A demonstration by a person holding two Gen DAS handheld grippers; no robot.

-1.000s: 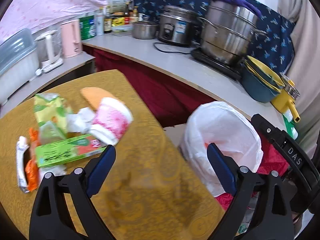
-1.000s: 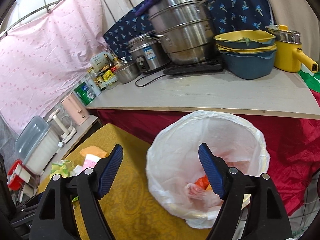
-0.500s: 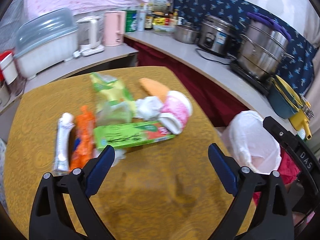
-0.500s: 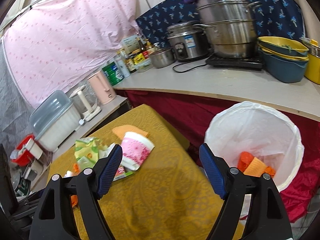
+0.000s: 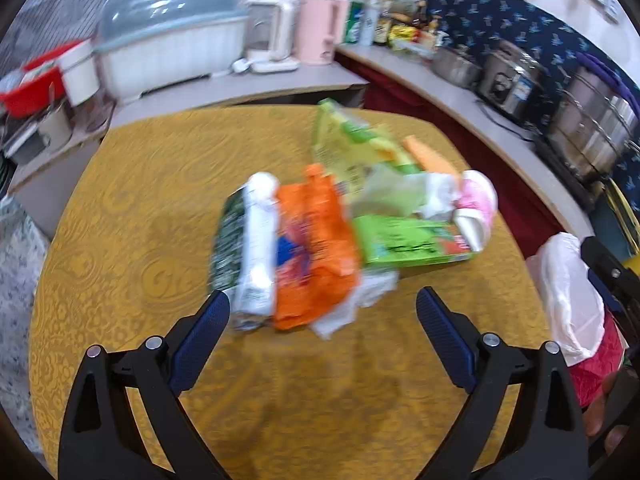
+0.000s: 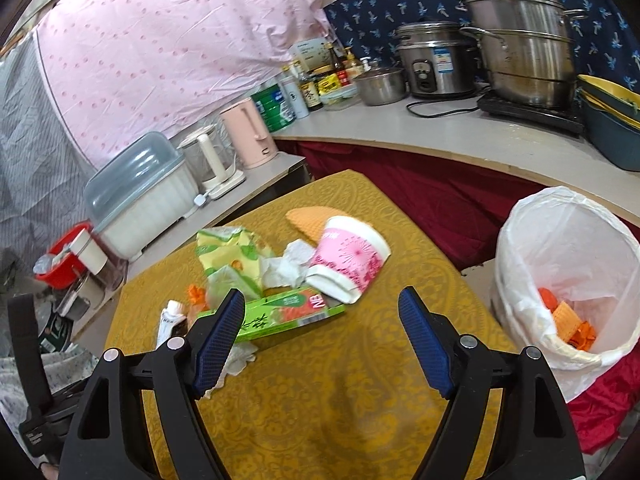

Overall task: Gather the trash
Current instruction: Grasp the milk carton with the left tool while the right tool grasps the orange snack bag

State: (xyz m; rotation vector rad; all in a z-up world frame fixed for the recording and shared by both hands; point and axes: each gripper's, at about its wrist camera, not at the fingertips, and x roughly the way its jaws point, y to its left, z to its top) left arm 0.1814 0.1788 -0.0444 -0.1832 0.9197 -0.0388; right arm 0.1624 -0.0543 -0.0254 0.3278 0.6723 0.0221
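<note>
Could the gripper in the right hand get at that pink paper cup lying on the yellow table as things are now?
Probably yes. The right gripper is open and empty, and the pink cup lies on its side atop the pile, just ahead of it. Only the green box sits nearer, low and off to one side.

— What do we carry in each hand?
— Our left black plastic two-finger gripper (image 5: 323, 308) and right black plastic two-finger gripper (image 6: 321, 309): triangular cut-outs in the arms, silver rivets at the joints.
— And our fingertips?
— Ribbed dark-blue rubber pads (image 6: 421, 339) on the inner faces of both tools.
</note>
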